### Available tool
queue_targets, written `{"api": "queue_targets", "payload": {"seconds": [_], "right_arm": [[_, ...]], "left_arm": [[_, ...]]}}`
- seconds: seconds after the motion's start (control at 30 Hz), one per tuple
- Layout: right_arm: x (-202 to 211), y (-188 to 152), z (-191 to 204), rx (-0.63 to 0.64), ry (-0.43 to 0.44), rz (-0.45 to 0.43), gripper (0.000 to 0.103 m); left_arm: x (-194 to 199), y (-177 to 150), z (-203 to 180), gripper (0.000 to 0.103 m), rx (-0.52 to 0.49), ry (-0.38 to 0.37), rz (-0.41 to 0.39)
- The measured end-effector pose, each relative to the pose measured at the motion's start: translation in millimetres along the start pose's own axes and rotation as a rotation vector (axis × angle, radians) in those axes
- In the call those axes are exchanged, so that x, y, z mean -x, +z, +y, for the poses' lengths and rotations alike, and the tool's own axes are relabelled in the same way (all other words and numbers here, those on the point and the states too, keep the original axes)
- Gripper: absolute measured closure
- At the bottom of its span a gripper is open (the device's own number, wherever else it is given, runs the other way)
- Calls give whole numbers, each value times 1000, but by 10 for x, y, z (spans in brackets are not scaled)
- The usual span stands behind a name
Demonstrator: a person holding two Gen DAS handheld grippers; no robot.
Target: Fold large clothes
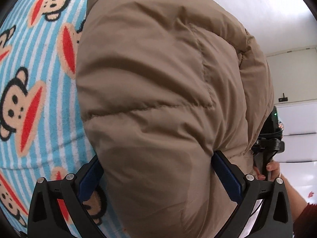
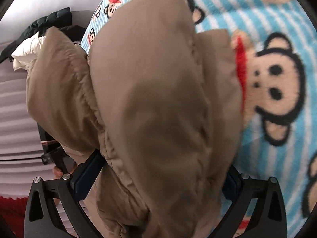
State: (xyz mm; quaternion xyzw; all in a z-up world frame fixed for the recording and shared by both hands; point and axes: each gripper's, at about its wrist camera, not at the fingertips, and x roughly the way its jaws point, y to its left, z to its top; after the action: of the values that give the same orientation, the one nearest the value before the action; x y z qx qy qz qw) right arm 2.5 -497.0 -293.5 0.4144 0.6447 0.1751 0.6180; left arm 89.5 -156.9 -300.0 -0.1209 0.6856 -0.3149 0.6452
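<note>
- Puffer jacket [image 1: 158, 99], tan and quilted, was bunched between the blue pads of the left tool [image 1: 158, 176], whose two fingers were clamped against its padded fabric on either side.
- In the right wrist view the same jacket [image 2: 158, 109] filled the gap of the right tool [image 2: 158, 178], which was likewise clenched on a thick fold of it, the stitched hem running down past the left pad.
- The jacket hung bulging forward from both tools, above a blue-and-white striped blanket [image 1: 39, 69] printed with cartoon monkey faces, which lay spread beneath and beside it.
- At the right edge of the left view, the person's right hand [image 1: 272, 168] gripped the black handle of the other tool, with a dark red sleeve below.
- Farther off in the right view, a dark green garment [image 2: 49, 21] and a white garment [image 2: 27, 49] lay piled together beyond the jacket.
- No containers appeared in either view.
</note>
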Motion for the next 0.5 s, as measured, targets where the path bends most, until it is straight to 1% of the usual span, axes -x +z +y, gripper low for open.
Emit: {"api": "queue_targets", "payload": {"seconds": [0.07, 0.13, 0.2, 0.3, 0.37, 0.5], "right_arm": [[-44, -27, 38, -23, 29, -2, 3], [-59, -65, 129, -33, 61, -9, 22], [-43, -114, 230, -26, 67, -16, 26], [-60, -205, 403, -11, 83, -8, 28], [-147, -236, 594, 10, 95, -3, 28], [-450, -193, 979, 31, 137, 0, 28]], "left_arm": [[33, -11, -79, 7, -12, -3, -17], [138, -34, -196, 16, -38, 4, -45], [199, -33, -310, 21, -42, -5, -62], [366, -67, -350, 21, -65, -4, -83], [520, -72, -347, 21, -86, 4, -105], [890, -7, -154, 21, -100, 44, -159]]}}
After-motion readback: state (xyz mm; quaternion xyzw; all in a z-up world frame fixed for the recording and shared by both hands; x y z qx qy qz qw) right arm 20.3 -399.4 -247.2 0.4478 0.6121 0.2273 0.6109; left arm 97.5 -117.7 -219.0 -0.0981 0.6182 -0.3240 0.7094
